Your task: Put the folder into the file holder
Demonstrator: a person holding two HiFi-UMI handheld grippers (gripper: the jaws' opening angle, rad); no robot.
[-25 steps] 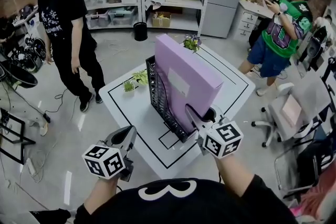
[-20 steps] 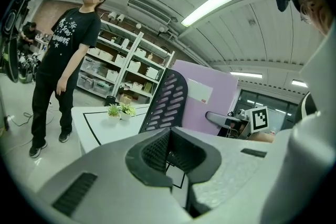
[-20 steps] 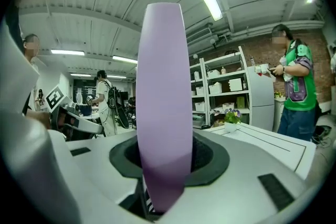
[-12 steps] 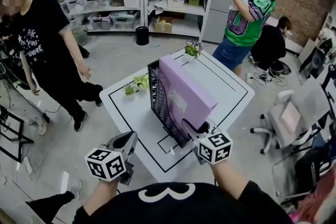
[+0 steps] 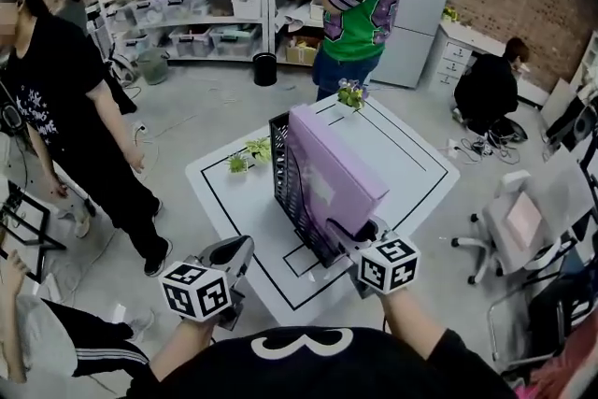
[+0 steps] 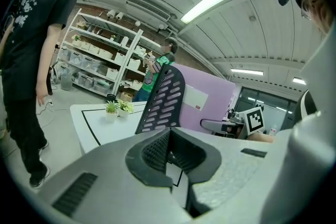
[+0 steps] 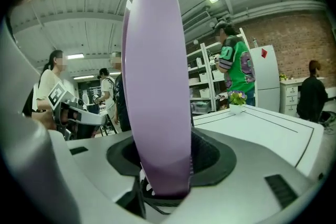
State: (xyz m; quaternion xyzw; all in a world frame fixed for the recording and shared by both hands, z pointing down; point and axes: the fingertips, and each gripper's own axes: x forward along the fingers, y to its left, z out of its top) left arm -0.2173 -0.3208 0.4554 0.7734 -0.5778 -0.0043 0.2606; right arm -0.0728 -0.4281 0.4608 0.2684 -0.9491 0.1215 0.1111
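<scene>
A lilac folder (image 5: 332,168) stands on edge in the black mesh file holder (image 5: 290,178) on the white table (image 5: 402,154). My right gripper (image 5: 360,234) is at the folder's near lower corner. In the right gripper view the folder's spine (image 7: 157,86) stands between the jaws, which are opening, with a slight gap at the pads. My left gripper (image 5: 238,249) hovers over the table's near left edge, shut and empty. From the left gripper view, the holder (image 6: 163,97) and the folder (image 6: 205,102) stand ahead of it.
Two small green plants (image 5: 248,154) stand left of the holder, and a flower pot (image 5: 350,93) sits at the table's far edge. A person in green (image 5: 360,5) stands behind the table, another in black (image 5: 65,98) at the left. An office chair (image 5: 519,220) is on the right.
The folder has sunk lower into the file holder with my right gripper following it down. The person in green has walked from the right to behind the table. My left gripper stayed put.
</scene>
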